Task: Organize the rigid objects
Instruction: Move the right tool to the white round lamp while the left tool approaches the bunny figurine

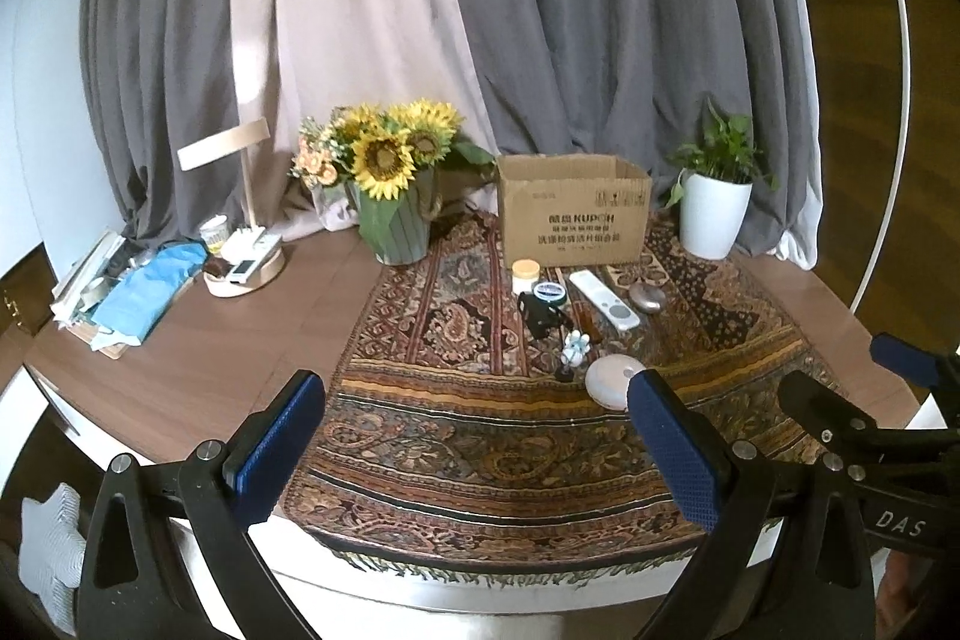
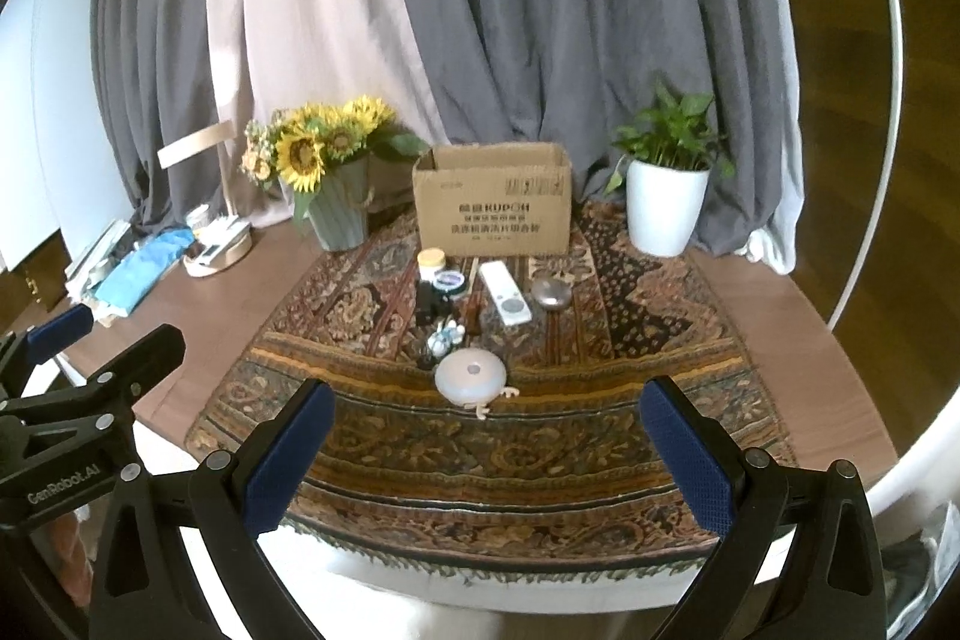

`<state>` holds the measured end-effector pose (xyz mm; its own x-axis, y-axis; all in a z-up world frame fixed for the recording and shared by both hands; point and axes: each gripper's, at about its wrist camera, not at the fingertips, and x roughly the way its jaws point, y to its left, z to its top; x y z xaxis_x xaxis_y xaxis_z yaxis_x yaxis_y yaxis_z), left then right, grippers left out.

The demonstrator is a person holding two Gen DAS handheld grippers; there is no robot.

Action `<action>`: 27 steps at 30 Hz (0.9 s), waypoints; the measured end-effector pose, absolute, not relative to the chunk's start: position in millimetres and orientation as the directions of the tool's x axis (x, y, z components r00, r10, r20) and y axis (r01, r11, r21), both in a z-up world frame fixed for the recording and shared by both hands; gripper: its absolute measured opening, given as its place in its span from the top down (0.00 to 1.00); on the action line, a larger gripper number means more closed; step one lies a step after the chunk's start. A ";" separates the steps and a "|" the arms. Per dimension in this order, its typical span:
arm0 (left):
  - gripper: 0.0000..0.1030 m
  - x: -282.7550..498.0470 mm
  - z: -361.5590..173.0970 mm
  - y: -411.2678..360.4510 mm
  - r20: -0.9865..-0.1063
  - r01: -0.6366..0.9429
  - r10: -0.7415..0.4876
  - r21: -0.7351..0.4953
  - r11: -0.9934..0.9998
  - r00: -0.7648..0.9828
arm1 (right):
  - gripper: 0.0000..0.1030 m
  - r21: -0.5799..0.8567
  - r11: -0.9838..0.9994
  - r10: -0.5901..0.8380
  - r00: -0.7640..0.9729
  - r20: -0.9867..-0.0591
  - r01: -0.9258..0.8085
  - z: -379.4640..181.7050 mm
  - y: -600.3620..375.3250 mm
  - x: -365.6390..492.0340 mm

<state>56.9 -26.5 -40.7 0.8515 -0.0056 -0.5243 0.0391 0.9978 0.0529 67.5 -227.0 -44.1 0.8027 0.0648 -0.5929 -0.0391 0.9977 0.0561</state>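
Right wrist view: the small rigid objects lie in a cluster on the patterned cloth (image 2: 540, 436), all in front of the open cardboard box (image 2: 493, 202), which serves here as the landmark. Just before the box's front face stand a cream-lidded jar (image 2: 432, 263) and, beside it, a round tin (image 2: 450, 280); a white remote (image 2: 507, 293) lies slanting before the box's middle, and a grey oval pebble-like thing (image 2: 552, 293) rests before its right part. Nearer the camera from the box come a black gadget (image 2: 431, 307), a small brown bottle (image 2: 474, 316) lying down, a tiny white-and-blue figurine (image 2: 445, 337), and then a white domed disc (image 2: 470, 377) (the closest piece of the lot). Left of the box is a grey-green vase of sunflowers (image 2: 339, 208); right of it, a white pot with a green plant (image 2: 666, 202); behind it hang grey and pale curtains (image 2: 480, 10). Far left of the box, a wooden lamp tray (image 2: 216, 256) and blue cloth (image 2: 141, 268) sit on the bare brown table (image 2: 198, 340). The right gripper (image 2: 486, 466) hovers over the cloth's near edge, jaws spread wide, holding nothing. The left gripper (image 1: 480, 454) is likewise spread wide and empty.
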 end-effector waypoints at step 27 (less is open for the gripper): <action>0.13 234.9 -121.5 -15.4 -0.618 0.494 -0.348 0.075 0.866 0.705 | 0.01 0.068 0.981 -0.077 0.694 -0.715 0.179 -141.5 -183.0 182.3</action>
<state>234.9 -15.4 -121.5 0.7050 -0.3479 -0.6180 0.4935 0.8665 0.0752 182.3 -183.0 -141.5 0.6945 -0.0769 -0.7154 0.1790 0.9815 0.0683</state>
